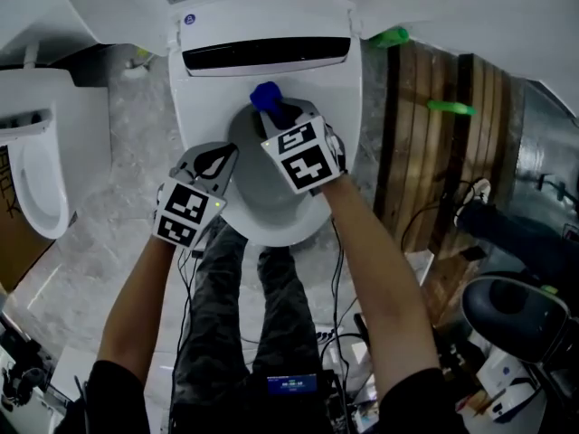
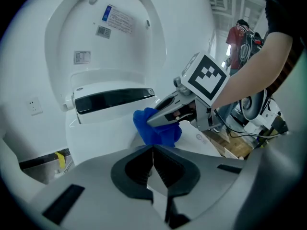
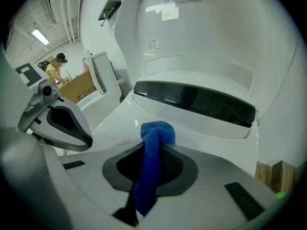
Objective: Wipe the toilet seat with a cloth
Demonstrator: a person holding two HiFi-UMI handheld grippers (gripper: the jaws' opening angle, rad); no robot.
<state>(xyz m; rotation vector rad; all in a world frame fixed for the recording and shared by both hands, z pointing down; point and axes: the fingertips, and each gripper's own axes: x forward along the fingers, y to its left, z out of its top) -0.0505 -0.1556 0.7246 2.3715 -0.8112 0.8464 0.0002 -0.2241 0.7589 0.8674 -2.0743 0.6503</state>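
The white toilet seat (image 1: 201,98) lies down around the grey bowl, and the lid (image 3: 216,28) stands up behind it. My right gripper (image 1: 274,114) hangs over the back of the bowl, shut on a blue cloth (image 1: 264,96). In the right gripper view the cloth (image 3: 152,162) hangs pinched between the jaws, with its bunched top in front of them. My left gripper (image 1: 224,155) is over the seat's left side, shut and holding nothing (image 2: 153,151). From the left gripper view the cloth (image 2: 156,127) hangs just above the seat (image 2: 96,138), under the right gripper (image 2: 160,118).
A second white toilet (image 1: 36,165) stands at the left. Wooden boards (image 1: 443,143) and cables (image 1: 336,328) lie at the right, and the person's legs (image 1: 244,306) stand before the bowl. A cardboard box (image 3: 81,87) and a distant person (image 3: 56,67) show at the back left.
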